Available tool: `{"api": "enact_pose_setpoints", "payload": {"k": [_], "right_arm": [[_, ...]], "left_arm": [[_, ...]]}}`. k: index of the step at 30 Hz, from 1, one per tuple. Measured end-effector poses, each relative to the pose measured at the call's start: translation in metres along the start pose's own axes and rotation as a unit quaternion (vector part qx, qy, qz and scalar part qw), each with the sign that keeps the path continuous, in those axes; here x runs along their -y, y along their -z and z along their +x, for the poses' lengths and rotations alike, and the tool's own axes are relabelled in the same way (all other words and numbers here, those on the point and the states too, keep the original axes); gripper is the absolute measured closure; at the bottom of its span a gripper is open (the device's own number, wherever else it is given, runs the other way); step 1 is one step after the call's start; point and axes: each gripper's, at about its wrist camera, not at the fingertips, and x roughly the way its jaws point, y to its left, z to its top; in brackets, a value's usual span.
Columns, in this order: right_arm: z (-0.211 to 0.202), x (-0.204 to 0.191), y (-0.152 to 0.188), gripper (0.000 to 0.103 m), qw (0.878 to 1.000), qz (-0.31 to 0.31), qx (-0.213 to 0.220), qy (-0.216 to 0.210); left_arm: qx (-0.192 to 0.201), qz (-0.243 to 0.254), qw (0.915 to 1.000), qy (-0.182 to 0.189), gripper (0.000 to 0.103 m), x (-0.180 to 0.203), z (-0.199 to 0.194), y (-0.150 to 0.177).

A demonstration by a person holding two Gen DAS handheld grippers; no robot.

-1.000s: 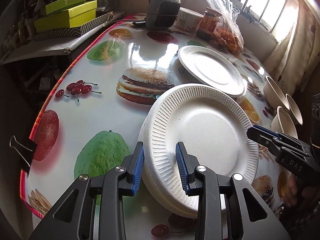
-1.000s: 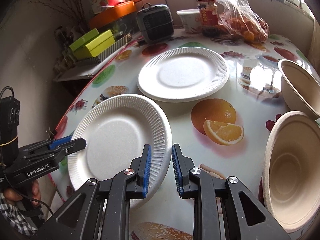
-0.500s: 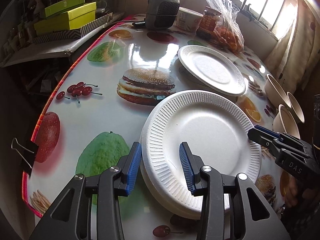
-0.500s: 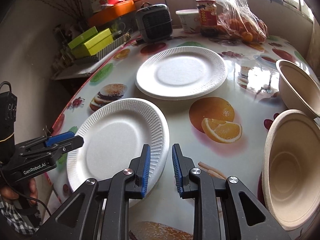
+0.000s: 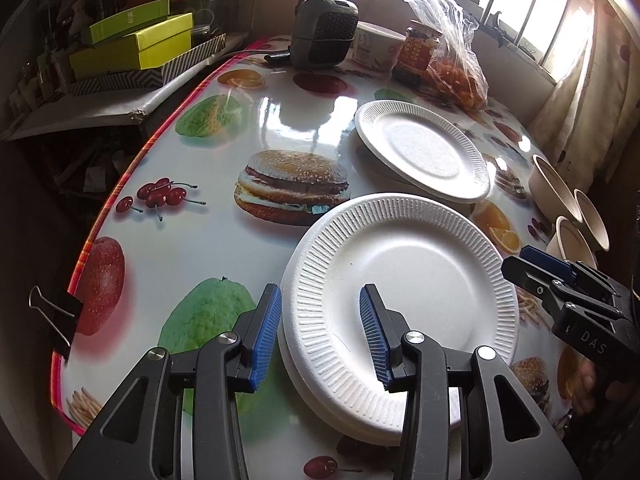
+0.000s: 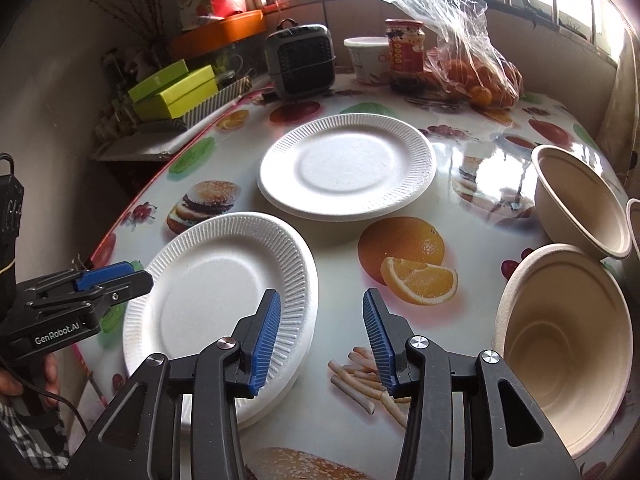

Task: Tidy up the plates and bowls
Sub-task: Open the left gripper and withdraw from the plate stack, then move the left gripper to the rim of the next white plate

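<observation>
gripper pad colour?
Blue, ribbed pads on black fingers; clearest in the right wrist view.

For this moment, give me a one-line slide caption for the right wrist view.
Right claw, just opened, beside near plate stack; second stack and bowls wait.

I see white ribbed foam plates (image 6: 224, 284) and beige paper bowls (image 6: 560, 328). My gripper pads (image 5: 266, 332) are blue; the tablecloth (image 5: 248, 140) shows printed burgers and fruit.
</observation>
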Motion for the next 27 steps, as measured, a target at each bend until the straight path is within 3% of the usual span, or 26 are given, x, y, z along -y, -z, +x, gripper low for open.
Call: {"api": "enact_pose_setpoints", "payload": {"k": [12,15,27], "right_arm": [[-0.014,-0.005,-0.016,0.05,0.997,-0.044,0.033,0.063],[-0.016,-0.005,-0.021,0.05,0.995,-0.051,0.04,0.078],[-0.013,0.011,-0.051,0.05,0.987,-0.069,0.055,0.132]], "left_arm": [[0.02,0.047,0.9987,-0.007,0.059,0.024,-0.004,-0.024],[0.022,0.051,0.9984,0.002,0.051,0.029,-0.002,-0.031],[0.027,0.063,0.9975,0.014,0.051,0.041,0.011,-0.07]]}}
